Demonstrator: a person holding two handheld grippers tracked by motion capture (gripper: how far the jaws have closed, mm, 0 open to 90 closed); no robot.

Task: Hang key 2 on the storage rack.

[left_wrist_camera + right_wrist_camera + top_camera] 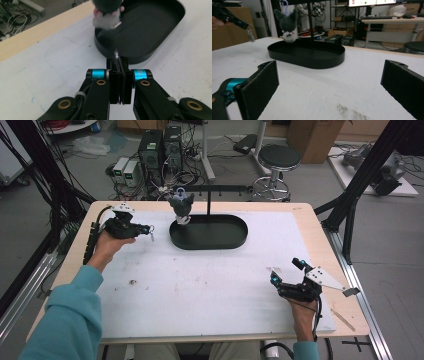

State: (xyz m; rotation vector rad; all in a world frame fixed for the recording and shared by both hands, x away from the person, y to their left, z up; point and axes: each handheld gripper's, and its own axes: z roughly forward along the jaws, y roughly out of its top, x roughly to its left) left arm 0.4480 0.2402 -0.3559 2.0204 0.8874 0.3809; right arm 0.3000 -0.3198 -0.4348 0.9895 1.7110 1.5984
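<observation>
Black oval tray [235, 240] on the white-covered tabletop [210, 285] — landmark for everything here. Carries a thin upright post with a crossbar [220, 187] above it. Hanging from that bar at the tray's left end: a dark grey plush keychain [181, 206], pale face downward, just over the tray rim; whether touching the rim, cannot tell. Otherwise bare black tray floor, as seen in the left tool's view [150, 30].

Left tool [148, 229] left of the tray, raised off the tabletop, tips pointing toward the tray's left end. Jaws pressed together on a small metal key ring [116, 54] — thin edge poking out between the pads in its own view, a small metal piece dangling below the tip in the right tool's view [250, 32].

Right tool [287, 271] well apart from the tray, toward the tabletop's near right corner, low over the surface. Jaws spread wide, nothing between the pads [262, 82].
</observation>
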